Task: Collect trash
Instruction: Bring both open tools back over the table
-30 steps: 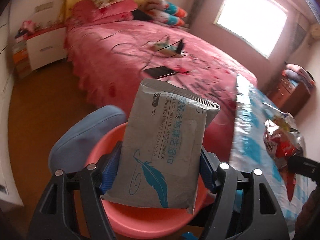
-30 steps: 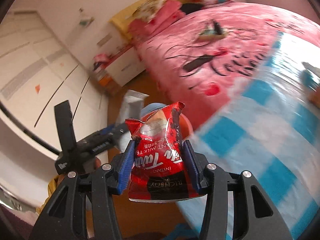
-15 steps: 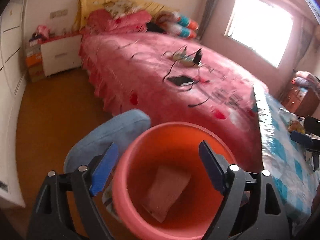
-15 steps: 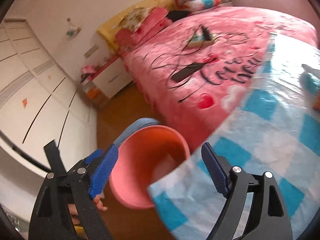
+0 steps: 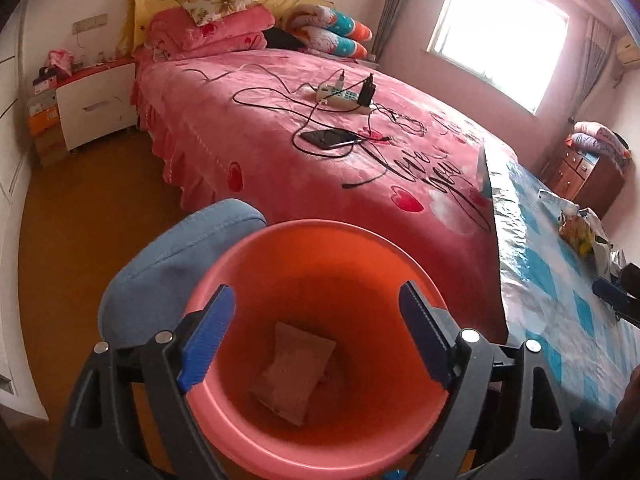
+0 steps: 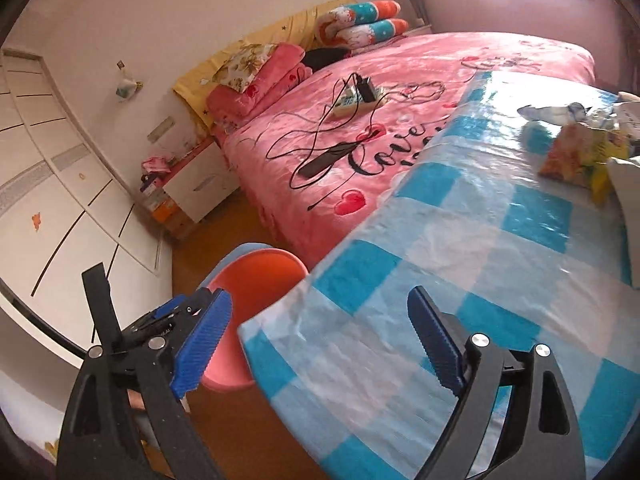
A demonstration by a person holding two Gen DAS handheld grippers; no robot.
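Note:
My left gripper point(image 5: 316, 336) is open and empty, right above the orange-pink bin point(image 5: 312, 248). The wipes packet point(image 5: 296, 372) lies at the bin's bottom. My right gripper point(image 6: 316, 336) is open and empty over the near corner of the blue-checked table point(image 6: 480, 264). The bin point(image 6: 256, 272) and the left gripper point(image 6: 176, 312) show at its lower left. An orange-yellow snack wrapper point(image 6: 572, 156) and crumpled bags point(image 6: 552, 114) lie at the table's far right; the wrapper also shows in the left wrist view point(image 5: 576, 228).
A blue chair back point(image 5: 176, 264) stands against the bin. A pink bed point(image 5: 320, 128) holds a phone point(image 5: 330, 138), a power strip point(image 5: 340, 96) and cables. A white nightstand point(image 5: 96, 108) and a wooden dresser point(image 5: 588, 176) stand by the walls.
Both grippers opened. The wipes packet dropped from the left gripper into the bin. The red snack bag left the right gripper, which then swung right over the table.

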